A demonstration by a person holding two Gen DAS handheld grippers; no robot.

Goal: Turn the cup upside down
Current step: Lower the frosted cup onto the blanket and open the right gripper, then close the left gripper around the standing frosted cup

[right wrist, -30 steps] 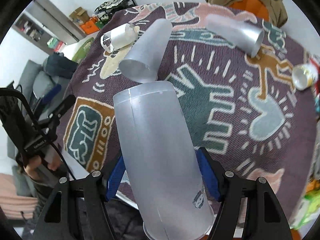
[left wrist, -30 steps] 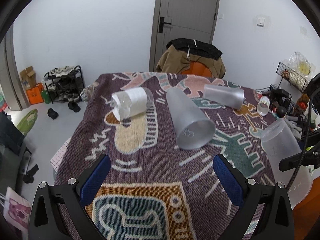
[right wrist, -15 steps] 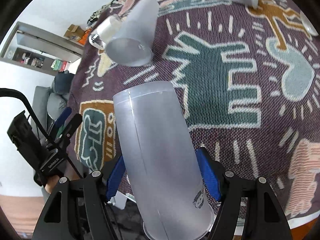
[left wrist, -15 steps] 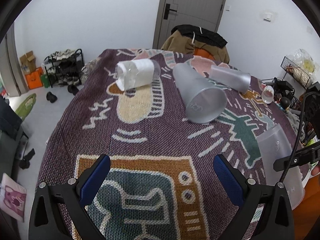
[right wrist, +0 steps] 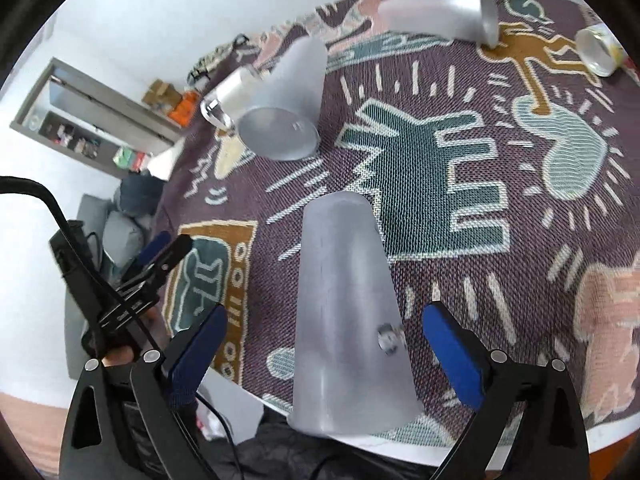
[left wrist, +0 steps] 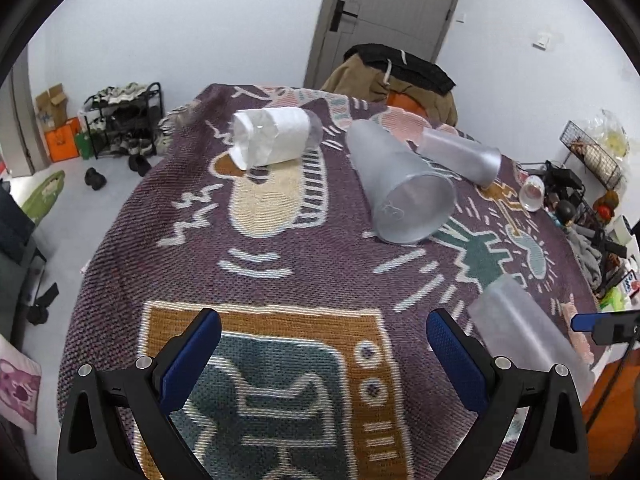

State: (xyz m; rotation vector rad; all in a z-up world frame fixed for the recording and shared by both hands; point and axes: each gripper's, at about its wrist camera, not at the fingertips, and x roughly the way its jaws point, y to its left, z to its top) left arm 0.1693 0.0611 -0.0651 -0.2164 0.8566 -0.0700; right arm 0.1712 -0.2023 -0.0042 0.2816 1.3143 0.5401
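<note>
A frosted plastic cup [right wrist: 344, 312] stands upside down, rim down, at the near edge of the patterned tablecloth [right wrist: 460, 168]. It also shows in the left wrist view [left wrist: 520, 332] at the right. My right gripper [right wrist: 320, 344] is open, its blue pads on either side of the cup and apart from it. My left gripper [left wrist: 324, 344] is open and empty above the cloth's front. A second frosted cup [left wrist: 400, 188] lies on its side mid-table, and a third [left wrist: 460, 154] lies behind it.
A clear cup stuffed with white paper [left wrist: 272, 140] lies on its side at the far left. A small glass [left wrist: 532, 192] lies at the right edge. A chair with clothes [left wrist: 392, 76] stands behind the table. A shoe rack [left wrist: 124, 120] stands on the left.
My right gripper has opened and let go of the frosted cup, which now stands rim down on the cloth. My left gripper has drawn back a little.
</note>
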